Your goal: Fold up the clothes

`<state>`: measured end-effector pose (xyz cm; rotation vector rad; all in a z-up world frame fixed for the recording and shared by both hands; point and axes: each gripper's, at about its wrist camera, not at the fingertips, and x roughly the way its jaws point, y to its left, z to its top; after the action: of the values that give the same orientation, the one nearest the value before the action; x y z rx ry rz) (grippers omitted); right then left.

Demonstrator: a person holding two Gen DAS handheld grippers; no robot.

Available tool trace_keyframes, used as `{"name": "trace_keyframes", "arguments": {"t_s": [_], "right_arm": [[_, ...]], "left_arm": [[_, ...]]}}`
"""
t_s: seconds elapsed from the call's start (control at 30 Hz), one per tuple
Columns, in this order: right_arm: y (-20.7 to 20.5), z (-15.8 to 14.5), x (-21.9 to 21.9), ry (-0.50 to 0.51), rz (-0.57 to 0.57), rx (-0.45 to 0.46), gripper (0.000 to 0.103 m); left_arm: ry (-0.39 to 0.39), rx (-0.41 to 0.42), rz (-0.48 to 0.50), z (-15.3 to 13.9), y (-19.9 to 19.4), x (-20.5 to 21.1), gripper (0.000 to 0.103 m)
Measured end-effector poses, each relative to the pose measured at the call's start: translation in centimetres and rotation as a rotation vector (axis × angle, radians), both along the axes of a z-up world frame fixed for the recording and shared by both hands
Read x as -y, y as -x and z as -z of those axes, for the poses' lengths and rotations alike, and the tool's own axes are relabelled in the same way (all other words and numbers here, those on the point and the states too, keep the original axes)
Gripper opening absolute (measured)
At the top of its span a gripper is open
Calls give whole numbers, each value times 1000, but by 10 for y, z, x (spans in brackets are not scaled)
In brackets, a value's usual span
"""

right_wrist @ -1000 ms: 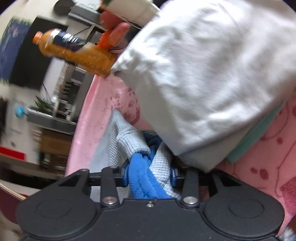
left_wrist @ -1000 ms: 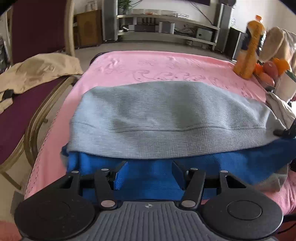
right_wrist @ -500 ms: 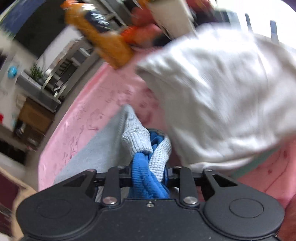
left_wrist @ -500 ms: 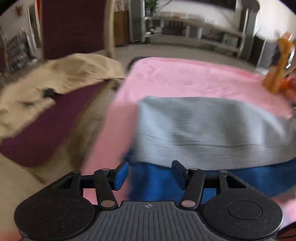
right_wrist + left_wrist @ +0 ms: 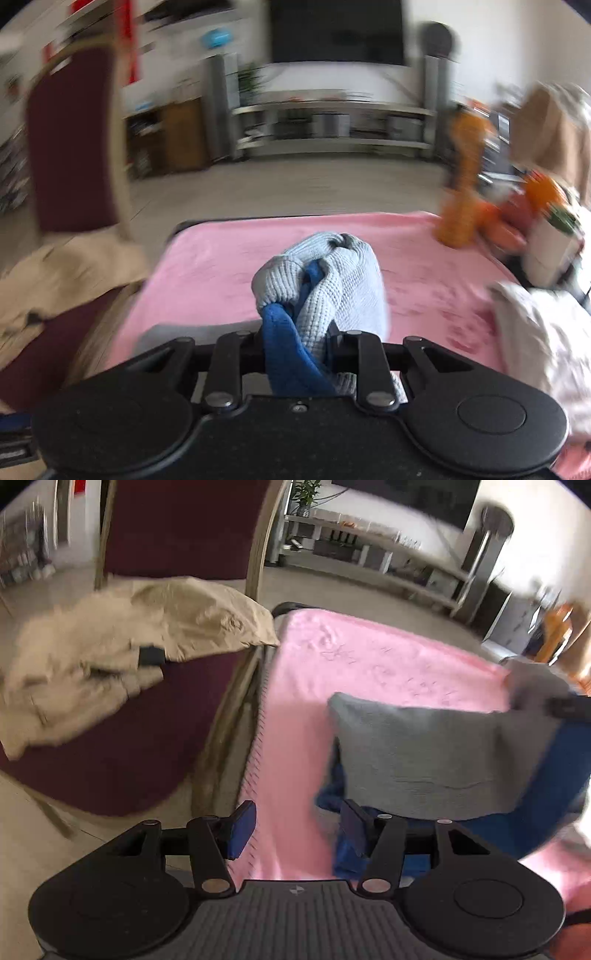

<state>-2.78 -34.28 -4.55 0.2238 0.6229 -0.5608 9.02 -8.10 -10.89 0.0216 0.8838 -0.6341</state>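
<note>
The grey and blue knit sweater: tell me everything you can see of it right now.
The grey and blue knit sweater lies partly folded on the pink blanket, its grey ribbed layer on top and blue showing beneath and at the near edge. The fabric looks soft and thick. One bunched end, grey wrapped around blue, is pinched between the fingers of the right gripper and lifted off the blanket. The left gripper is open beside the sweater's other end, holding nothing.

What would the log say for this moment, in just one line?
left tool: open, empty, over pink blanket | right tool: shut on grey-and-blue sweater, bunch lifted | beige garment: on chair
</note>
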Motion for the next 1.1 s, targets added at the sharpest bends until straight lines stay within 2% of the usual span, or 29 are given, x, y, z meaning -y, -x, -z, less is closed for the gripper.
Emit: {"name": "trace_keyframes", "arguments": {"t_s": [0.07,0.2,0.33,0.43,0.5,0.53,0.63,0.77,0.87,1.0,1.07,1.1], "right_arm": [[-16,-5,-26,37,-76,-33,24],[-48,5,-67,149,-222,-75,23],[-70,38,-107,287,-429,-87,23],[-76,69,-142,388,-630,-147,23],[-81,93,-154,417,-743,-236,24],[-84,104,-158,415,-782,-290,25],[-81,113,-165,474,-816,-300,30],[-70,86,-150,315,-814,-273,57],[-47,60,-129,184,-787,-226,64],[-12,30,-94,20,-707,-160,65],[-3,20,-73,-36,-627,-130,64],[1,16,-62,-62,-581,-113,61]], "left_arm": [[49,-17,-7,1,2,-9,54],[103,-50,-39,6,-2,-18,50],[162,-70,-81,6,-10,-28,50],[204,-93,-112,8,-14,-37,49],[215,-108,-124,10,-17,-39,48],[214,-114,-124,10,-18,-39,48],[208,-125,-123,12,-20,-38,48],[199,-126,-128,12,-21,-38,48],[192,-127,-132,13,-21,-37,48],[163,-109,-117,10,-18,-30,46],[136,-84,-80,7,-14,-20,44],[118,-66,-56,5,-12,-13,38]]}}
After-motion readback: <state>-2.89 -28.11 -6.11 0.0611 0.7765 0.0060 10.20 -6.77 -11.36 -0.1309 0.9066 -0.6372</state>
